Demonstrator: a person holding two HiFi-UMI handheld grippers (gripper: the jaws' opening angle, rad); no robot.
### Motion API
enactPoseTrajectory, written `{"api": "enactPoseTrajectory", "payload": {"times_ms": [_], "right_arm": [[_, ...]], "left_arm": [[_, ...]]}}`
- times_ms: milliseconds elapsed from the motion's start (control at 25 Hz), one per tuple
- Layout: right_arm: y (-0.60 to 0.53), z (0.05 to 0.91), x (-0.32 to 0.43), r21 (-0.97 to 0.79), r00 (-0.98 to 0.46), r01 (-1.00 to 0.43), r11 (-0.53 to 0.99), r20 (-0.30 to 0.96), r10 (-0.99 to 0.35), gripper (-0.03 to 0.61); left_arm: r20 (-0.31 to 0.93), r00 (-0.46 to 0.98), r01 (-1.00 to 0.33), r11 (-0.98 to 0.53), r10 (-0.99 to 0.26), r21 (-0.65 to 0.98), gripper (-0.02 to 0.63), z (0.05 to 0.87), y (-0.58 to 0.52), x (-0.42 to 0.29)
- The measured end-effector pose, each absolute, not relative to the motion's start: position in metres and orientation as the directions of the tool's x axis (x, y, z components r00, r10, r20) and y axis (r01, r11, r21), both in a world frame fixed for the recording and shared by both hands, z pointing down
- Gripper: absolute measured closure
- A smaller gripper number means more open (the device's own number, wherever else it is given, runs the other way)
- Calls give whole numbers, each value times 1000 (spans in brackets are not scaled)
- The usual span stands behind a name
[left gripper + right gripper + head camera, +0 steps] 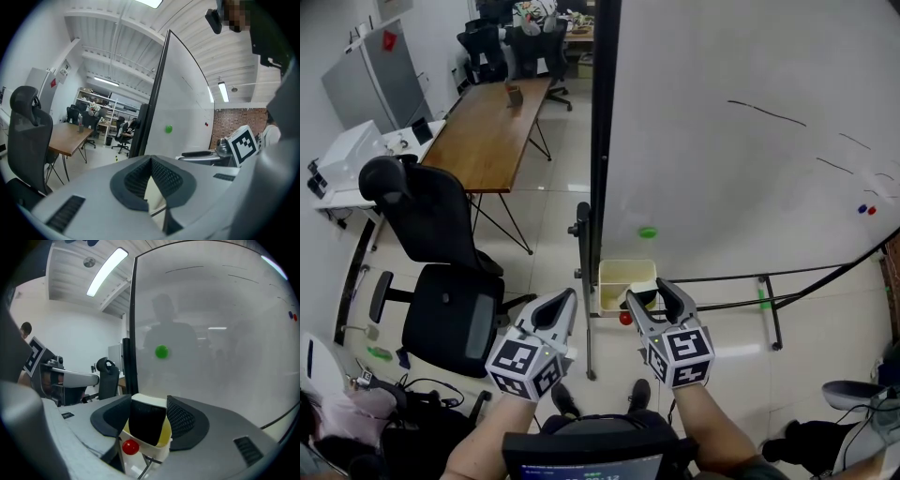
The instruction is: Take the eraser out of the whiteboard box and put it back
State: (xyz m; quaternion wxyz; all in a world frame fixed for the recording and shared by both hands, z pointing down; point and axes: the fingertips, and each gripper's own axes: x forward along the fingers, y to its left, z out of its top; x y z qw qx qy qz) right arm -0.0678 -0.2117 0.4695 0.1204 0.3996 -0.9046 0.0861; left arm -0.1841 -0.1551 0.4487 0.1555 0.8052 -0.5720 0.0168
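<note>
Right gripper (649, 294) clamped on eraser (146, 420), held at mouth of whiteboard box (619, 277) — not lying loose inside. Fit either lift-out or return leg; couldn't tell which. Left gripper (566, 302) jaws together, empty, near box.

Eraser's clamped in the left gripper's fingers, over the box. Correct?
Wrong gripper. The eraser is clamped in the right gripper's fingers, over the box; the right gripper view shows it. The left gripper view shows nothing between the left gripper's fingers.
</note>
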Motion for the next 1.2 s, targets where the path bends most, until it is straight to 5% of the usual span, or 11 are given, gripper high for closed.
{"api": "enactPoseTrajectory", "payload": {"times_ms": [1200], "right_arm": [[-213, 511, -81, 18, -597, -751, 660, 408, -690, 310]], "left_arm": [[197, 359, -917, -305, -912, 258, 578, 451, -165, -184]]}}
